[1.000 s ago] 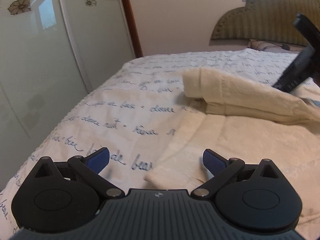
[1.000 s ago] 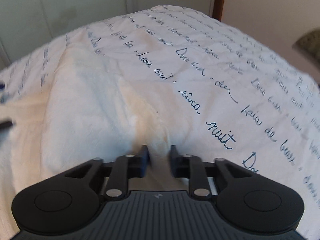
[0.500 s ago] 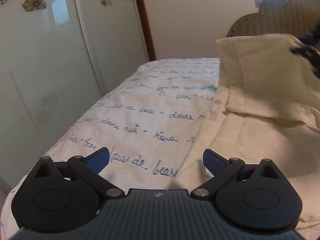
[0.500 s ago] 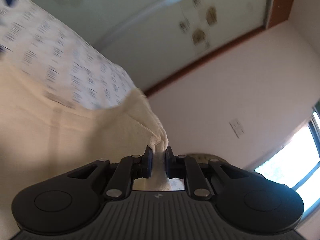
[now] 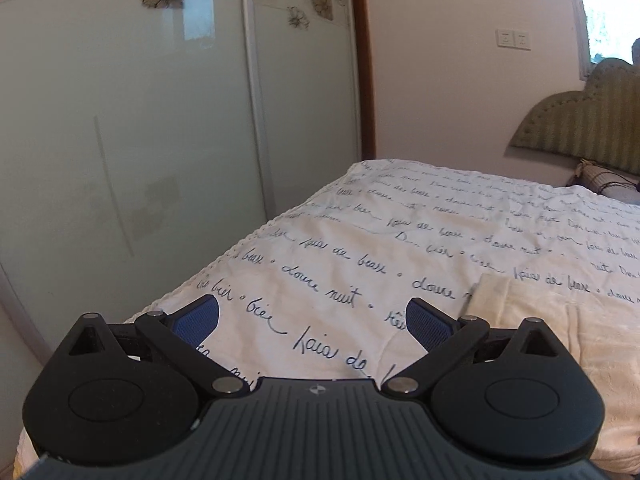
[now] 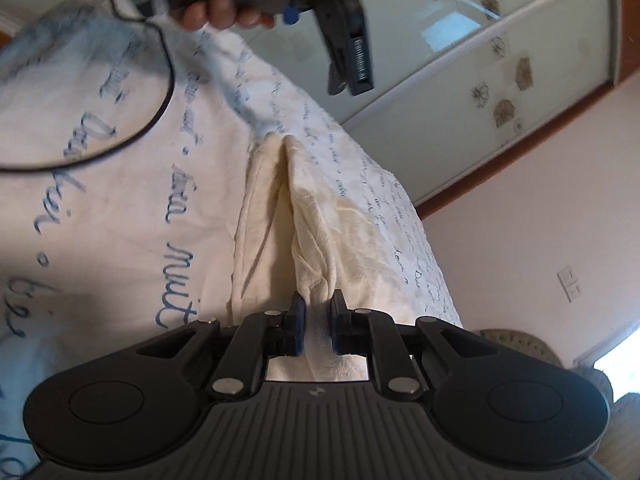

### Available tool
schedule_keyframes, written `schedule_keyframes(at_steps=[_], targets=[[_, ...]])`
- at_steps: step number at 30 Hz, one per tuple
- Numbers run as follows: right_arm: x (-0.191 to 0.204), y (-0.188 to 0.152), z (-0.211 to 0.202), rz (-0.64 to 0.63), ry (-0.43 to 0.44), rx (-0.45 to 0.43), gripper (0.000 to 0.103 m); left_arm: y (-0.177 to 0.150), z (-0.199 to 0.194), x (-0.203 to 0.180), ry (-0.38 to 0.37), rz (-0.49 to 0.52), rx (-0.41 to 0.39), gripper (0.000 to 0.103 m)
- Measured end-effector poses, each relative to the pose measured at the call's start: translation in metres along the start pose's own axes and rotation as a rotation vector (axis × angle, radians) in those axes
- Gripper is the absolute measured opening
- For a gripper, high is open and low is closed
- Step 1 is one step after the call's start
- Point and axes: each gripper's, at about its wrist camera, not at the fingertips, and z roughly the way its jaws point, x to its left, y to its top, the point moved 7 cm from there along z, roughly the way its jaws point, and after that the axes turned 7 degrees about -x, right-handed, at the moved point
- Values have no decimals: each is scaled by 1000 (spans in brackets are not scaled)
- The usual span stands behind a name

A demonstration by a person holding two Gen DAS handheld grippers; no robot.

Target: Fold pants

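while the right gripper (image 6: 317, 320) sits at the bottom centre of its own frame, its two blue-padded jaws are drawn close together with a bunched fold of the cream pants (image 6: 320, 216) pinched between them. from that pinch the cloth runs up the middle of the frame in two ridges that meet in a point near the centre, lying on the white bedspread (image 6: 120, 160) printed with blue script. at the top of that frame a hand (image 6: 228, 4) grips the handle of the left gripper (image 6: 344, 40), seen dark and blurred, with a thin black cable (image 6: 160, 108) looping across the upper left.

in the left wrist view the left gripper (image 5: 312, 316) fills the bottom of the frame with its jaws spread wide and nothing between them, only bedspread (image 5: 340, 264) showing in the gap. the pants (image 5: 560, 320) lie flat at the lower right of this frame, their near corner just beside the right-hand blue pad. frosted sliding doors (image 5: 140, 140) with flower prints take up the left half, and a padded headboard (image 5: 580, 128) shows at the right edge.
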Motion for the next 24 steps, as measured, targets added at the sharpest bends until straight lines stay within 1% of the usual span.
schedule_keyframes(at_steps=[3,5,6,8,10,11,13,15,16,17,18,19,20,21,22,24], targets=[[4,-3,-5,62,31,18,12,0,-8,-21,-28,49,-13,102],[14,-14,4,94,84,82,12,-3,-11,-41,-79,67,1,102],[18,-16,6,83,69,84,12,-4,-13,-52,-114,78,9,102],[25,-14,5,34,11,83,12,-8,-19,-76,-184,117,17,102],[26,-9,-2,0,-26,100,15,-13,-25,-96,-221,178,15,102],[23,-7,-10,16,-30,96,16,-16,-28,-105,-233,210,7,102],[5,-6,-28,141,-37,82,16,-23,-33,-122,-240,270,-9,102],[-24,-16,-43,298,-114,85,17,-27,-35,-137,-258,308,-20,102],[-42,-29,-48,378,-173,110,18,-31,-35,-145,-274,323,-18,102],[-57,-49,-52,453,-243,155,21,-36,-33,-154,-292,339,-2,102],[-70,-70,-55,520,-306,217,23,-41,-32,-162,-316,353,18,102],[-77,-92,-57,586,-343,285,30,-48,-32,-172,-351,370,39,102],[-80,-115,-59,669,-338,365,36,-57,-31,-181,-380,394,67,101],[-77,-136,-64,745,-283,426,38,-64,-32,-186,-377,420,78,100],[-72,-144,-69,791,-239,431,39,-67,-33,-188,-358,441,65,99],[-74,-144,-96,850,-252,339,40,-62,-41,-189,-335,466,-1,100]])
